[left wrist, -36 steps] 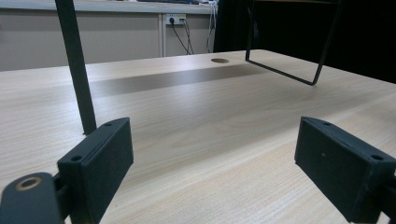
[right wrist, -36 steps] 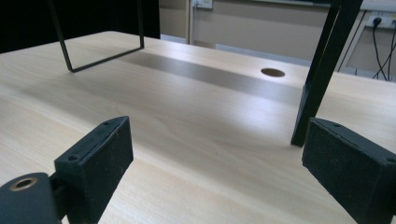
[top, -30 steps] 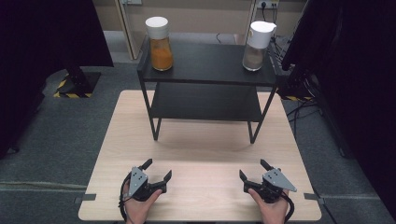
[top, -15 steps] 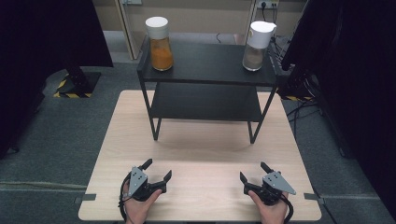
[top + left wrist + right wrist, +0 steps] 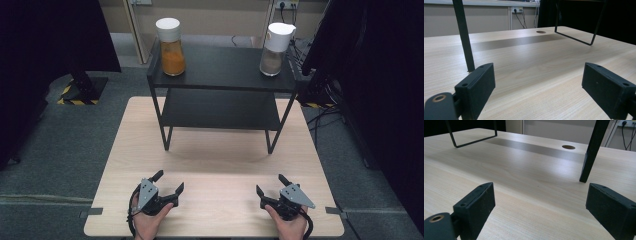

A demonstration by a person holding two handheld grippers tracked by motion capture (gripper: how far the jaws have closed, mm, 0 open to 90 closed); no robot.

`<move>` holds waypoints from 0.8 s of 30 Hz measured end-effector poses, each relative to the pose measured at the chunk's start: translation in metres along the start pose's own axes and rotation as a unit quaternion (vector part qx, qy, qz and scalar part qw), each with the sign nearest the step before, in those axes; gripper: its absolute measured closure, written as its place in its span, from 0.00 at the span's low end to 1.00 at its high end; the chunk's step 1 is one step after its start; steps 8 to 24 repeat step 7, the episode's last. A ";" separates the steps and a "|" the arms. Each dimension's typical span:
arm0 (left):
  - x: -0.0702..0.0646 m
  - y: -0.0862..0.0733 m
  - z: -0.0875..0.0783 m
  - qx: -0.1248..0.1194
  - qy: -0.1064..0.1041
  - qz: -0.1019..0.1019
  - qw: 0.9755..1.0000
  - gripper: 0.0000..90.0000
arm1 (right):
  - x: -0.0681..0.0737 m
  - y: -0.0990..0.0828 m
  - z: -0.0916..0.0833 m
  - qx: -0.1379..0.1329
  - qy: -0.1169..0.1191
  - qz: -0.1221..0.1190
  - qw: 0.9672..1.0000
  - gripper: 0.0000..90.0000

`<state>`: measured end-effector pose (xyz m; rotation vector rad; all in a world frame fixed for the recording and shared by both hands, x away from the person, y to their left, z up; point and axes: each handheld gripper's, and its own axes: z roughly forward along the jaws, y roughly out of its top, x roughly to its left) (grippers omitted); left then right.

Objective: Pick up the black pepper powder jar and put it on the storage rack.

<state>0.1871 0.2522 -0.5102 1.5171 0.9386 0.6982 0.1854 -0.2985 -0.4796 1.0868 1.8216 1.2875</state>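
On the pale woodgrain table, 2 black blocky tools, left tool and right tool, jaws apart, empty.

Nearest your tongs: orange-filled jar upright on the rack's top shelf left, pale-grey-filled jar upright at right.

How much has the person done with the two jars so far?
Nothing looks done yet. The orange jar and the grey jar both stand on the top of the black shelf. The left gripper and right gripper rest open and empty near the table's front edge. All handling remains.
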 end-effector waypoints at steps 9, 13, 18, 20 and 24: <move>0.000 0.000 0.000 0.000 0.000 0.000 1.000 0.12 | -0.001 0.000 0.000 0.001 0.001 0.001 1.000 0.10; 0.000 0.000 0.000 0.000 0.000 0.000 1.000 0.12 | -0.001 0.000 0.000 0.001 0.001 0.001 1.000 0.10; 0.000 0.000 0.000 0.000 0.000 0.000 1.000 0.12 | -0.001 0.000 0.000 0.001 0.001 0.001 1.000 0.10; 0.000 0.000 0.000 0.000 0.000 0.000 1.000 0.12 | -0.001 0.000 0.000 0.001 0.001 0.001 1.000 0.10; 0.000 0.000 0.000 0.000 0.000 0.000 1.000 0.12 | -0.001 0.000 0.000 0.001 0.001 0.001 1.000 0.10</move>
